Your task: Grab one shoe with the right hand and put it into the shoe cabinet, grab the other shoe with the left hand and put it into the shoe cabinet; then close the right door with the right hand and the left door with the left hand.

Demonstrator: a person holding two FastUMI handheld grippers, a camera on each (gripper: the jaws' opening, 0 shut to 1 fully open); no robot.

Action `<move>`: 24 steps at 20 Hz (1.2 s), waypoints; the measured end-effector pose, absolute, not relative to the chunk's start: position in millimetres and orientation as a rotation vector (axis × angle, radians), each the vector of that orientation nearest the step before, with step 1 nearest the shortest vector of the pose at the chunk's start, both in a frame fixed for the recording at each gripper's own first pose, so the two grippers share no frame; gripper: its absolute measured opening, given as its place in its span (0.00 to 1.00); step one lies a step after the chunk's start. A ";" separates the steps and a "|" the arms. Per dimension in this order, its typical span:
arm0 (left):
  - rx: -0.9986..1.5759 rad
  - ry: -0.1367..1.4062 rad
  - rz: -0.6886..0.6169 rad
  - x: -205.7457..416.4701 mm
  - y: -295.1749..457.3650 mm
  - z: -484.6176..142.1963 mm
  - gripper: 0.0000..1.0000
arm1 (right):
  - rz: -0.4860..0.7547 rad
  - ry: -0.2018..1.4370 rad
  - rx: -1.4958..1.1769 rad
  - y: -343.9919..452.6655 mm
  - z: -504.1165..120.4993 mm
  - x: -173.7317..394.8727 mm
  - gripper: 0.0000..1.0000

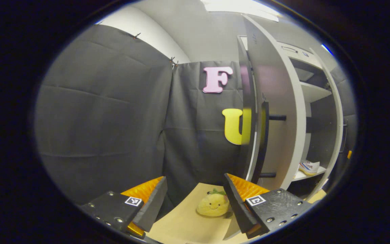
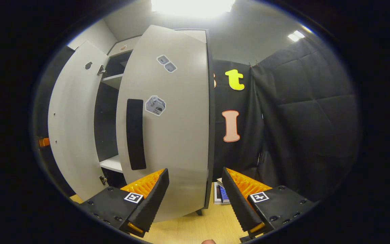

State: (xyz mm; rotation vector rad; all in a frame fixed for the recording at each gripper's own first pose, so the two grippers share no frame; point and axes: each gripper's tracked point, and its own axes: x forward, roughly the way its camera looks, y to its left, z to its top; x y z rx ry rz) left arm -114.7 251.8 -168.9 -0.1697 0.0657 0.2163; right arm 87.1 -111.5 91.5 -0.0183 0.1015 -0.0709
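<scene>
step: closing doors | right tongs [image 2: 195,200] gaped, empty | tall grey right cabinet door [image 2: 168,122] (vertical black handle [image 2: 135,134]) is seen just ahead-left | left tongs [image 1: 195,203] gaped, empty

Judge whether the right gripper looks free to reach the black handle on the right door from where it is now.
Probably yes. The right gripper is open and holds nothing, and the black handle on the right door faces it just above its left finger, with nothing between them in the right gripper view.
</scene>
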 end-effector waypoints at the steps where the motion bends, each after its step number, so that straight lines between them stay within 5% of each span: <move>1: -0.168 0.060 0.207 -111.1 247.5 -164.7 0.94 | -0.075 0.104 -0.017 -113.5 90.2 85.1 0.99; 24: -0.115 0.012 -0.112 -74.2 69.8 -135.1 0.91 | -0.078 0.131 0.024 -121.7 68.9 75.9 0.98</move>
